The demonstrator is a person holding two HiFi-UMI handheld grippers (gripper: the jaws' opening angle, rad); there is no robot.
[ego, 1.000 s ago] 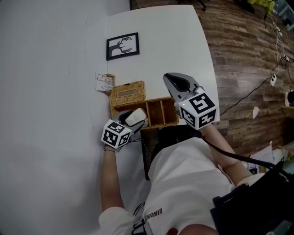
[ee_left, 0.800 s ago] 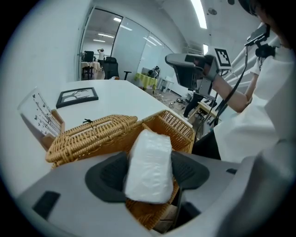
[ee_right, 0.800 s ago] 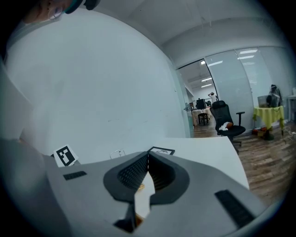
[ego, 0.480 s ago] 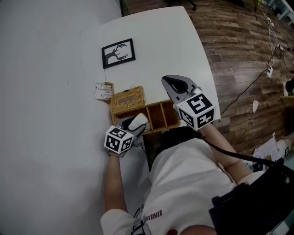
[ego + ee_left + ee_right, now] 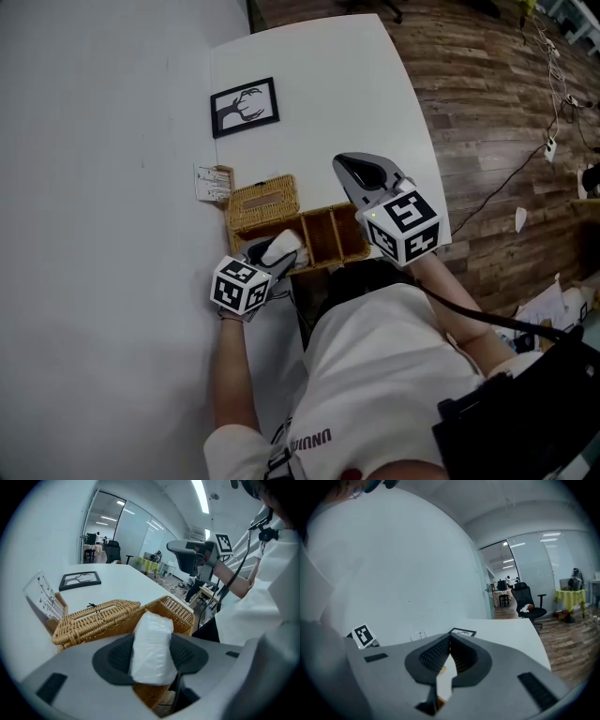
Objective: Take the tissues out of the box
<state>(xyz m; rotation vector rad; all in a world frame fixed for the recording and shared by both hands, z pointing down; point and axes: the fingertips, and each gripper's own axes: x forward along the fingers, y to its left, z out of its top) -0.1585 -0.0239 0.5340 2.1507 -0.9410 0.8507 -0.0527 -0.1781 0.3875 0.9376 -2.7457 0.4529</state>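
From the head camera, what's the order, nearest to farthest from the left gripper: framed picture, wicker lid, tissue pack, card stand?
1. Tissue pack: between the jaws of the left gripper, which have just been closing on it.
2. Wicker lid: just beyond, on the basket.
3. Card stand: past the lid, to its left.
4. Framed picture: farthest, lying on the table.

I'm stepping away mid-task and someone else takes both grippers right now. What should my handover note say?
Left gripper: jaws have just been closing and now press on the white tissue pack from both sides.
Right gripper: shut, empty, held above the table beside the box.
Things: the pack stands in an open end compartment of the wicker box.
Done: pack gripped.
Left: lift it clear and set it on the table. Whether more tissues lie underneath cannot be seen.
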